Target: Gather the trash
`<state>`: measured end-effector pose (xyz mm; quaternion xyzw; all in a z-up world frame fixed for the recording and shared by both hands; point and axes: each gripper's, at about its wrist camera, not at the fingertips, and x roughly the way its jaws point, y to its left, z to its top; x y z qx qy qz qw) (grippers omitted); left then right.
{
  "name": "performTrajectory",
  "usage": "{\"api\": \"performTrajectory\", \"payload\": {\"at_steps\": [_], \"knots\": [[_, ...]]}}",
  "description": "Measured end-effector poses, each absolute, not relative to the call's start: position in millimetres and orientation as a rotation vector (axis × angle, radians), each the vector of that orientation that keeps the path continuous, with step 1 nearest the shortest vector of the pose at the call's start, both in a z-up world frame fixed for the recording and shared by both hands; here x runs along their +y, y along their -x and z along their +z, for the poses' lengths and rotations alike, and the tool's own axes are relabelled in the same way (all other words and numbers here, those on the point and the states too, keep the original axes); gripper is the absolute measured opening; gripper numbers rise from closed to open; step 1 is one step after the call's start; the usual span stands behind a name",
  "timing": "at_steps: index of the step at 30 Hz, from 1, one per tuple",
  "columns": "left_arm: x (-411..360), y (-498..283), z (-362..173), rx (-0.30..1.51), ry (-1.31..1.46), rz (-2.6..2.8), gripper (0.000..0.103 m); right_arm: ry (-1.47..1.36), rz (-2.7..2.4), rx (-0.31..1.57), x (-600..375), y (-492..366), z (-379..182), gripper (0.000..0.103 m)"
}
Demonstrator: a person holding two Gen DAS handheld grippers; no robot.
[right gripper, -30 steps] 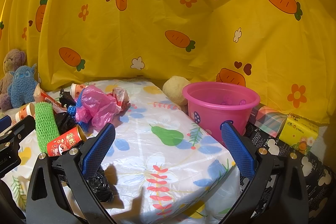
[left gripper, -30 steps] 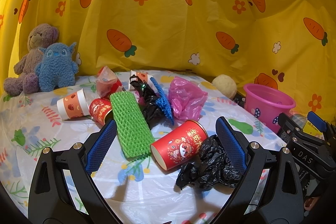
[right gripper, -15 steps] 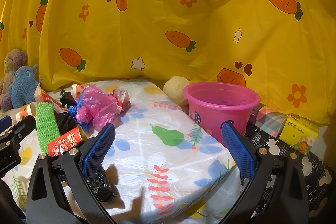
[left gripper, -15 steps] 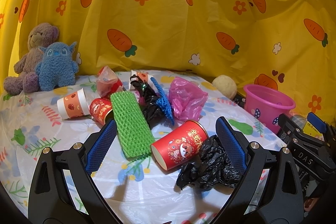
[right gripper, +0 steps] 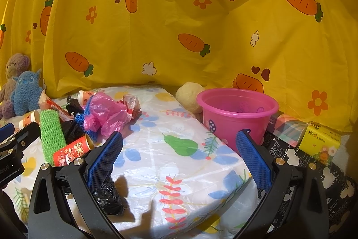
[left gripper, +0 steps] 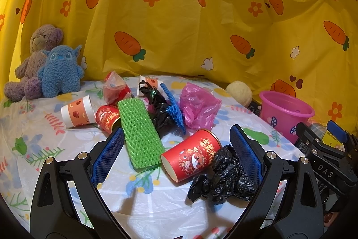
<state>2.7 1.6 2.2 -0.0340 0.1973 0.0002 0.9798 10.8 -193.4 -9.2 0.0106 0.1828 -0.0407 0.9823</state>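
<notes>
Now | left hand-held gripper (left gripper: pixel 176 158) wide, empty | right hand-held gripper (right gripper: pixel 179 158) wide, empty | crinkled black bag (left gripper: pixel 223 178) | glossy red paper cup (left gripper: pixel 190 155)

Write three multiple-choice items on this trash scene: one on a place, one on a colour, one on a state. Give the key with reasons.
1. Where is the crumpled black bag?
A. inside the bucket
B. beside the nearest red cup
C. on the teddy bear

2. What colour is the bucket?
A. pink
B. green
C. blue

3. How is the left gripper?
A. shut on a cup
B. shut on foam net
C. open, holding nothing

Key: B, the bag lies against the red cup on the table; A, its wall and rim are pink; C, its blue pads stand wide apart with nothing clamped.
</notes>
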Motion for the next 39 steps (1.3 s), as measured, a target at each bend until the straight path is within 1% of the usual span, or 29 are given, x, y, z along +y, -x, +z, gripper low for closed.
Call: {"api": "performTrajectory", "payload": {"at_steps": [25, 31, 39], "knots": [[7, -2, -1, 0.387, 0.093, -0.014, 0.093, -0.031, -0.018, 0.353, -186, -9, -12, 0.098], [21, 3, -2, 0.377, 0.102, 0.015, 0.093, -0.025, 0.046, 0.359, -176, -7, -20, 0.098], [48, 8, -5, 0.363, 0.138, 0.081, 0.093, -0.016, 0.223, 0.441, -142, -14, -48, 0.098]]}}
